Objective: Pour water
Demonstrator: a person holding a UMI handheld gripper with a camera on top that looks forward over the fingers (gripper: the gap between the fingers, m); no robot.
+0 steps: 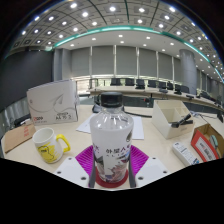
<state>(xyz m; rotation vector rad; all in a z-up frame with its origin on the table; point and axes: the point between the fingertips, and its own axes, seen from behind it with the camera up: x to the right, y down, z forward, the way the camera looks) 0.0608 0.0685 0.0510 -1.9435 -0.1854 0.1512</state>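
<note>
Looking along my gripper [110, 182], I see its fingers clamped on the water bottle [110, 140], upright, cap skyward, a yellow mug [47, 146] beside it.

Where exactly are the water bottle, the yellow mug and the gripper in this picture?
water bottle [111, 135]: gripper view, on its clear body above the label.
yellow mug [47, 146]: gripper view, on its outer wall.
gripper [110, 178]: gripper view, midway between its fingertips, at the bottle's base.

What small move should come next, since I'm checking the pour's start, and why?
Probably lift the water bottle and carry it toward the yellow mug. The gripper appears shut on the bottle, which stands upright with its cap on, apart from the mug.
</note>
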